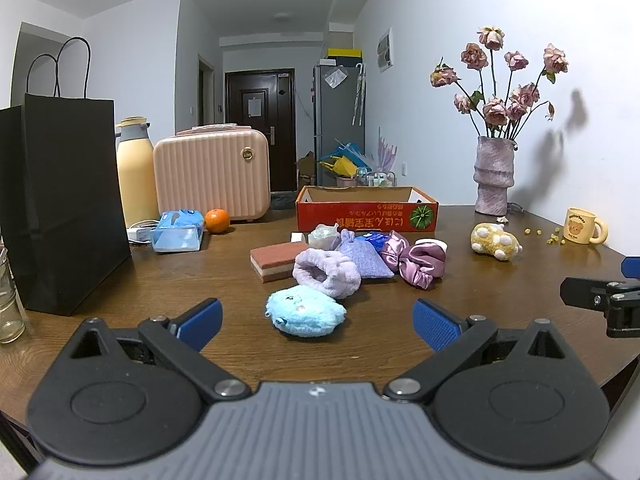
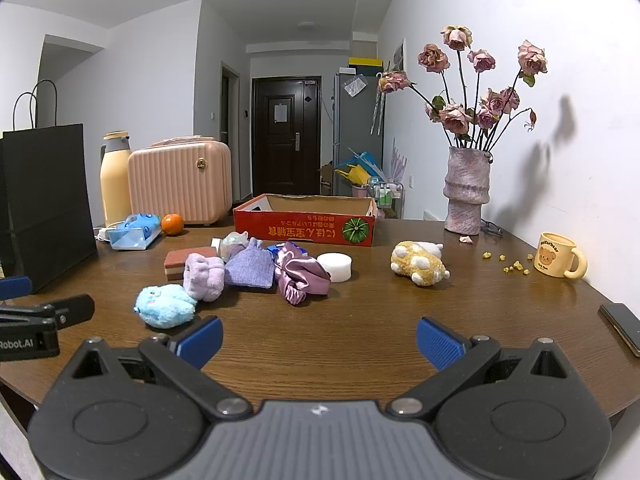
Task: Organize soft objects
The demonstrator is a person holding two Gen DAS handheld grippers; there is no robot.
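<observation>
Brown wood made up the bench [image 2: 360,320], which stood in a room with white walls and a dark door far back. On the left stood one black paper bag [image 1: 64,200], then one yellow bottle [image 1: 134,168], one pink case [image 1: 212,172], one blue tissue pack [image 1: 178,230] and one orange [image 1: 217,220]. In the middle lay the soft things in a bunch: one blue fluffy toy [image 1: 306,311] at the front, one brown sponge [image 1: 276,260], one pale purple fluffy band [image 1: 326,272], one purple cloth pouch [image 1: 366,258] and one shiny purple scrunchie [image 1: 416,260]. A few small things hid behind them, too covered to count. One white foam round [image 2: 335,266] sat just beside the scrunchie. Behind the bunch stood one red cardboard box [image 1: 366,210], and what could be seen of its inside looked bare. Farther right lay one yellow plush toy [image 1: 496,242], well apart from the bunch, then one vase of dried roses [image 1: 494,176], one yellow cup [image 1: 582,226] and one dark phone [image 2: 622,326] at the edge. The left hand-held gripper [image 1: 318,322] was wide open and held nothing; the blue toy lay just ahead, between its blue fingertips [image 1: 200,322]. The right hand-held gripper [image 2: 320,340] was wide open too, with only bare wood in front of it. It looked like the tidying had not begun, since no soft thing seemed to be in the box. All of them were left to move, likely the blue toy first.
</observation>
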